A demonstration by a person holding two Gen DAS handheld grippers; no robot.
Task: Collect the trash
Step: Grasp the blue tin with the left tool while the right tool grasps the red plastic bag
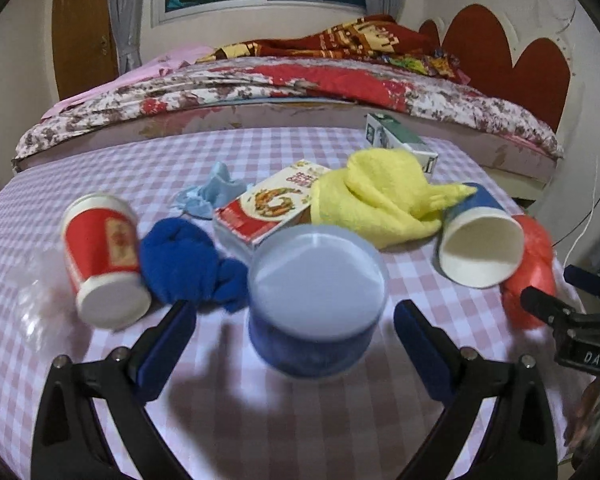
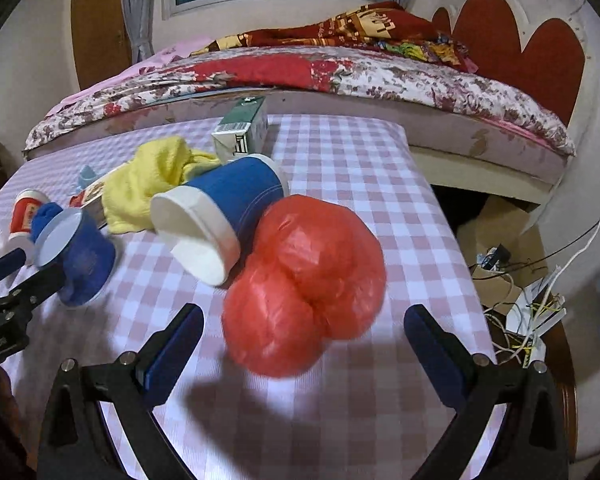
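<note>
- Left gripper (image 1: 294, 326): fingers spread wide on either side of an upside-down blue cup (image 1: 314, 300) standing on the table (image 1: 260, 408), not touching it.
- Right gripper (image 2: 302, 338): fingers spread wide, with a red plastic bag (image 2: 304, 284) lying on the table between them.
- A second blue cup (image 2: 224, 216) lies on its side, touching the bag.

Upturned blue cup (image 1: 314, 300) motion-blurred, rim soft. Red-and-white box (image 1: 270, 208) half hidden behind it; print unreadable. Green carton (image 1: 404, 142) partly covered by yellow cloth (image 1: 380, 196). Red bag (image 1: 534, 268) cut by right gripper's fingers (image 1: 540, 306). Clear wrapper (image 1: 32, 308) indistinct at bench's left edge.
</note>
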